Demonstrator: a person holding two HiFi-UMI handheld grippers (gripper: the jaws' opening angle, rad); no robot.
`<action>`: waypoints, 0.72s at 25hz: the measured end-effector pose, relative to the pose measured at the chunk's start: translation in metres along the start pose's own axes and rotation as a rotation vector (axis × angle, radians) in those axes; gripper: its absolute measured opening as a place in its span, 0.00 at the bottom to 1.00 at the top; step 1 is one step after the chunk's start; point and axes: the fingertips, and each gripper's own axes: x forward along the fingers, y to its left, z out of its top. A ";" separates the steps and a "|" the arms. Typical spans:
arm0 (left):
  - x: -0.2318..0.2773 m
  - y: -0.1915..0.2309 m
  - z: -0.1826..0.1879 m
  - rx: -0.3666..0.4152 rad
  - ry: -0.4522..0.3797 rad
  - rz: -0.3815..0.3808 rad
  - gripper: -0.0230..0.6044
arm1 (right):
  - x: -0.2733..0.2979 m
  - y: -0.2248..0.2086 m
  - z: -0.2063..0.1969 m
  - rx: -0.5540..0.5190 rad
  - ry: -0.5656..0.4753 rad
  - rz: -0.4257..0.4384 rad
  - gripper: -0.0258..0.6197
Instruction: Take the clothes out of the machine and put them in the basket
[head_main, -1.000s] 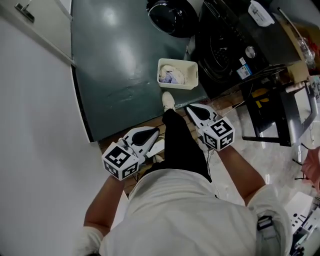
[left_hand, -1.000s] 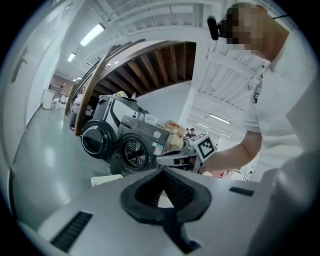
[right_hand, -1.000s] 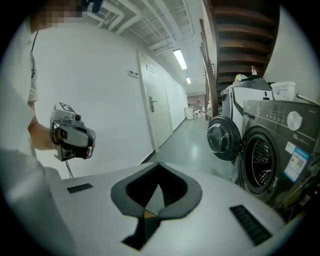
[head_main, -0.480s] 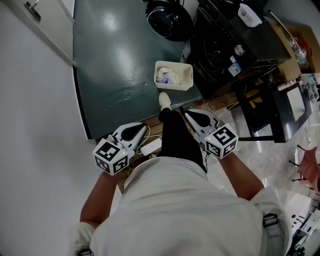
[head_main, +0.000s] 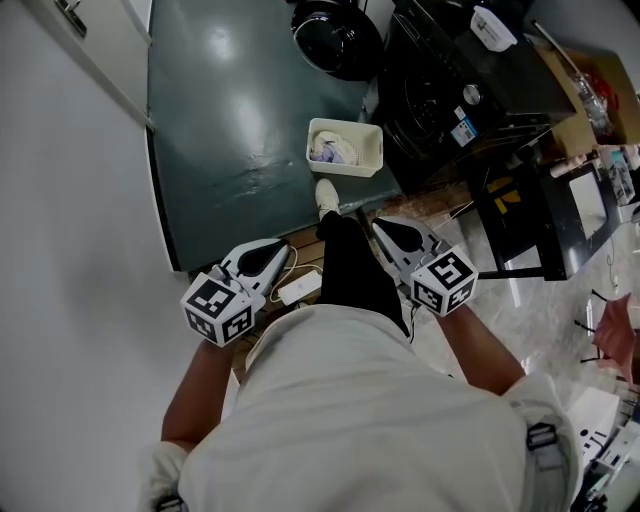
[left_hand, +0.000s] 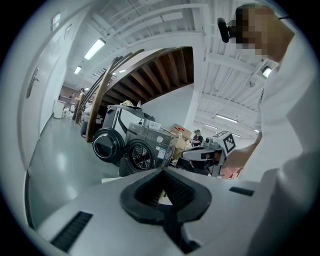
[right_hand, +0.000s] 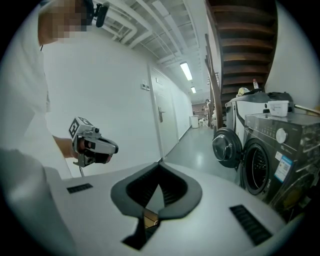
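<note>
A white basket (head_main: 344, 147) with pale clothes in it stands on the green floor, just in front of the person's shoe. Beside it is the dark washing machine (head_main: 440, 100), its round door (head_main: 335, 40) swung open. My left gripper (head_main: 285, 252) and right gripper (head_main: 386, 227) hang at hip height on either side of the person's leg, well short of the basket. Both are shut with nothing between the jaws. The left gripper view shows its shut tips (left_hand: 162, 170), the machine (left_hand: 142, 152) and the right gripper (left_hand: 210, 150). The right gripper view shows its shut tips (right_hand: 160, 162), the machine (right_hand: 265, 155) and the left gripper (right_hand: 92, 145).
A white power strip (head_main: 300, 290) with a cable lies on the wooden floor strip by the left gripper. A black stand (head_main: 530, 220) sits right of the machine. A white wall (head_main: 70, 250) runs along the left. Green floor (head_main: 230, 120) stretches beyond the basket.
Both grippers have lifted a little and drawn closer to the person's body, still shut and empty. The basket and machine now sit slightly higher in the head view.
</note>
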 end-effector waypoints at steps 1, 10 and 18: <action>-0.001 -0.001 -0.002 -0.003 0.000 0.003 0.03 | 0.000 0.002 -0.001 0.001 -0.001 0.003 0.05; -0.013 -0.012 -0.017 -0.021 0.001 0.017 0.03 | -0.005 0.020 -0.010 -0.009 0.011 0.031 0.05; -0.012 -0.019 -0.022 -0.023 -0.014 0.001 0.03 | -0.008 0.027 -0.016 -0.012 0.009 0.030 0.05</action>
